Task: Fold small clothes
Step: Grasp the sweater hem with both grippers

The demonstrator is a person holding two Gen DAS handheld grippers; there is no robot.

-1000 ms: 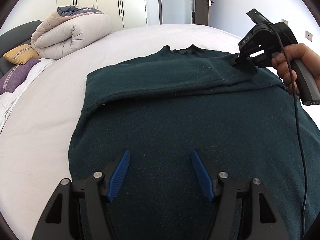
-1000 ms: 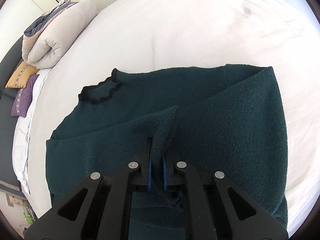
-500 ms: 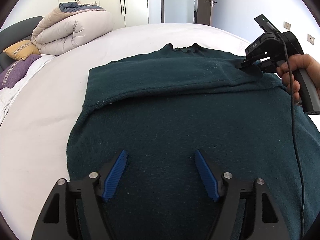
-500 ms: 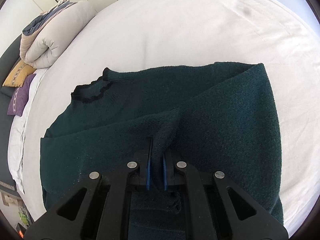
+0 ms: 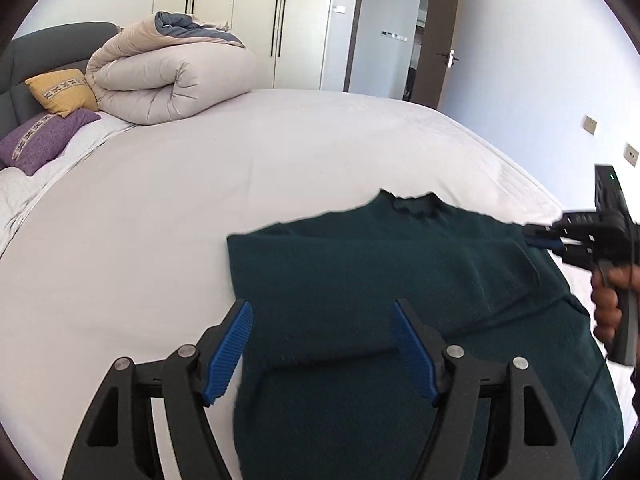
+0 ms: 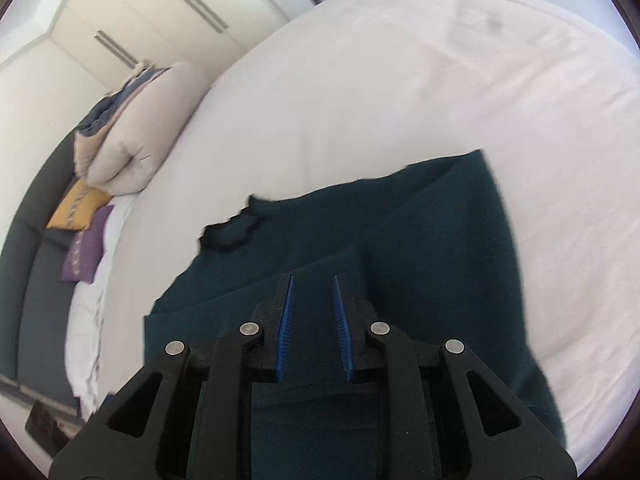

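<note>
A dark green knit sweater (image 5: 380,288) lies flat on the white bed (image 5: 200,184), neckline at the far end, both sleeves folded in across the chest. My left gripper (image 5: 322,314) is open and empty, hovering over the sweater's left edge. My right gripper (image 6: 313,286) is open and empty above the folded right sleeve (image 6: 320,264). It also shows in the left wrist view (image 5: 538,238) at the sweater's right shoulder, held by a hand. The sweater (image 6: 420,240) fills the lower middle of the right wrist view, its dark collar (image 6: 230,232) to the left.
A rolled beige duvet (image 5: 168,80) lies at the bed's head with a yellow pillow (image 5: 60,90) and a purple pillow (image 5: 40,140). A grey headboard (image 5: 36,52), white wardrobes (image 5: 256,12) and an open door (image 5: 436,36) stand behind. White sheet surrounds the sweater.
My right gripper has opened and let go of the sleeve, which now lies on the sweater. My left gripper has lifted and moved toward the sweater's left edge.
</note>
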